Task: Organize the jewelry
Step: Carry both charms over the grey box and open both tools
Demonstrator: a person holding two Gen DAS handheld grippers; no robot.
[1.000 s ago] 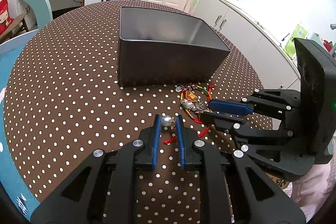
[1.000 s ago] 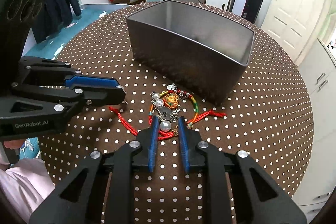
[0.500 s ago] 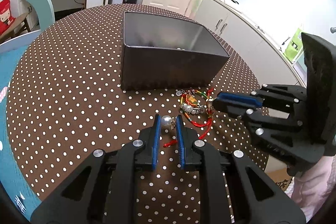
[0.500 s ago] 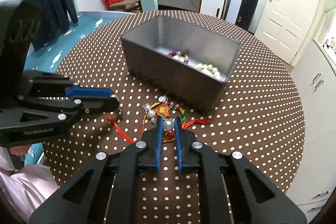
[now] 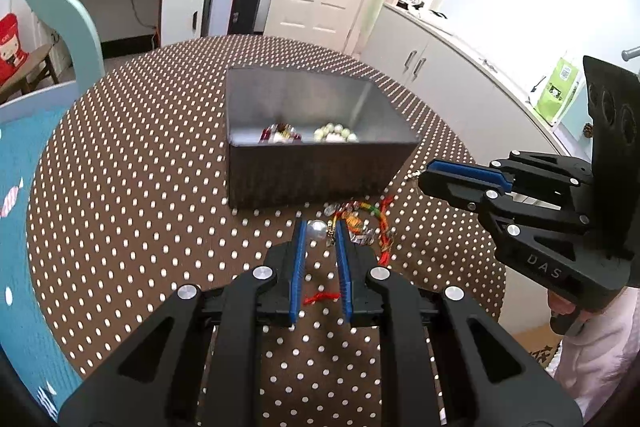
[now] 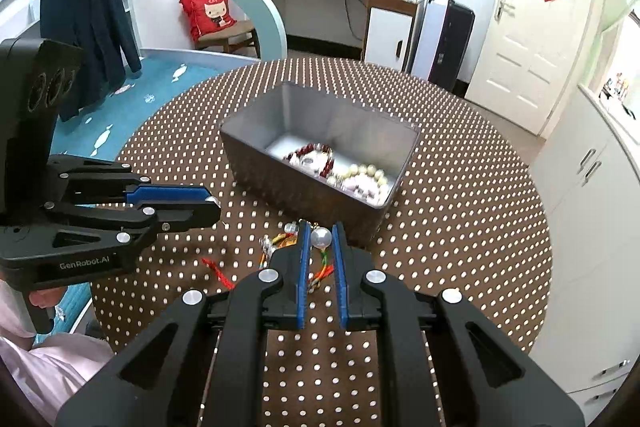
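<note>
The round polka-dot table [image 6: 460, 211] carries a grey metal box [image 6: 312, 187] standing ahead of both sets of jaws. Bare cloth lies broad to either side of the box, running out to the table's curved edge.

Legible markings: "GenRobot.AI" on the left gripper's [image 6: 214, 205] body as seen from the right wrist view; "DAS" on the right gripper's [image 5: 424, 179] body as seen from the left wrist view.

Left gripper: jaws narrowed to a small gap, clamping a pearl earring [image 5: 317, 229] at the fingertips.

Right gripper: jaws likewise narrowed, pinching a second pearl earring [image 6: 321, 237] at the tips, raised off the cloth.

A woven multicoloured bracelet [image 5: 362, 223] lies on the table just beyond the jaws, before the box's near wall. Inside the box: a dark red bead bracelet [image 6: 316, 159] and a pale bead bracelet [image 6: 366, 179].
</note>
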